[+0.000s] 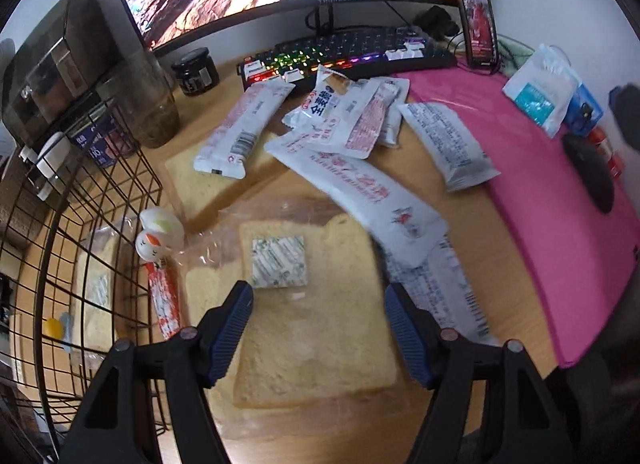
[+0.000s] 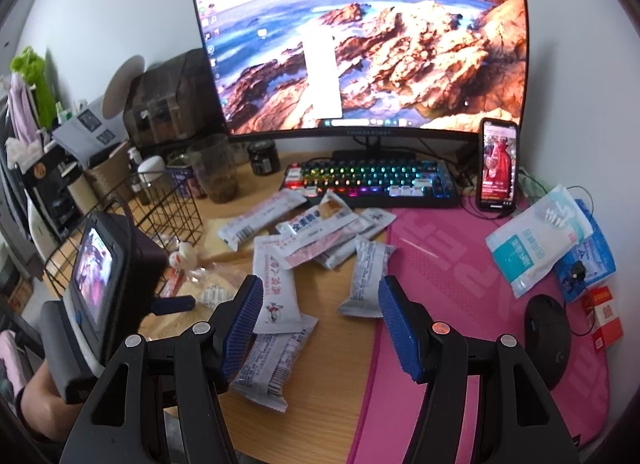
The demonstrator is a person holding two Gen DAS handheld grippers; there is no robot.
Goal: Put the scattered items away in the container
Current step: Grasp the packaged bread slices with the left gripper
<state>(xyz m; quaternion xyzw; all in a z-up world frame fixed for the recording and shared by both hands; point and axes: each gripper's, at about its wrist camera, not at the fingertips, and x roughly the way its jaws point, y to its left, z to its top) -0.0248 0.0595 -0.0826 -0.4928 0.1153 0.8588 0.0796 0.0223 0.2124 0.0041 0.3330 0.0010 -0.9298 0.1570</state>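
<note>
Jaws on both your left gripper (image 1: 318, 330) and right gripper (image 2: 318, 328) wide, empty. Wire basket (image 1: 100, 199) lower left has approx. one bread pack; bagged bread (image 1: 312, 328) center bottom and snack packets (image 1: 344, 119) mid-desk (image 1: 472, 215) left.

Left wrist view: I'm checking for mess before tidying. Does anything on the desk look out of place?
Yes. Bread slices in clear wrap and white snack packets lie strewn across the desk, some overlapping, one resting on the keyboard, all outside the wire basket.
</note>
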